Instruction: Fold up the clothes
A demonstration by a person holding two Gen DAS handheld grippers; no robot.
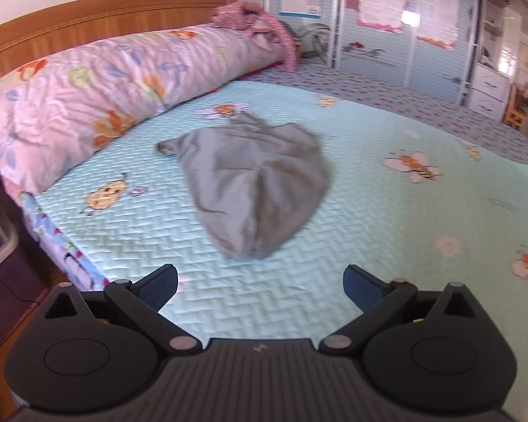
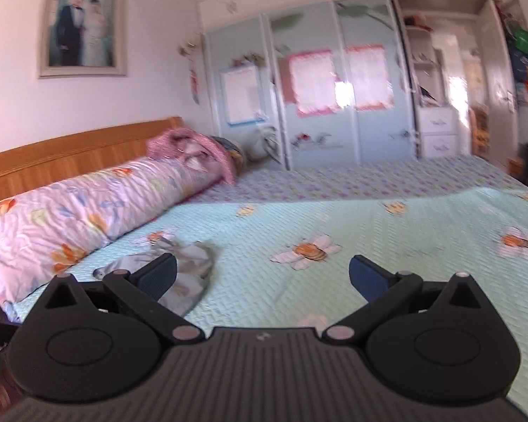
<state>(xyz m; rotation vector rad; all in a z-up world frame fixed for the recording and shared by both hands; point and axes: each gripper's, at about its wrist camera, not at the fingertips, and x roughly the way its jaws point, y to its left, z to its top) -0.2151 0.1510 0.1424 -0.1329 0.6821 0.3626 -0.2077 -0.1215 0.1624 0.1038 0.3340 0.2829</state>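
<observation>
A crumpled grey garment (image 1: 253, 183) lies in a loose heap on the light green quilted bedspread (image 1: 387, 211). My left gripper (image 1: 260, 286) hovers just short of its near end, open, with nothing between its fingers. In the right wrist view the same grey garment (image 2: 190, 274) sits low at the left, partly hidden behind the left finger. My right gripper (image 2: 263, 276) is open and empty above the bedspread (image 2: 334, 281), to the right of the garment.
A rolled floral duvet (image 1: 88, 105) lies along the wooden headboard (image 1: 105, 24), with pink clothes (image 1: 253, 21) piled at its far end. A wardrobe with sliding doors (image 2: 316, 98) stands beyond the bed. The bed's near left edge (image 1: 63, 246) drops to the floor.
</observation>
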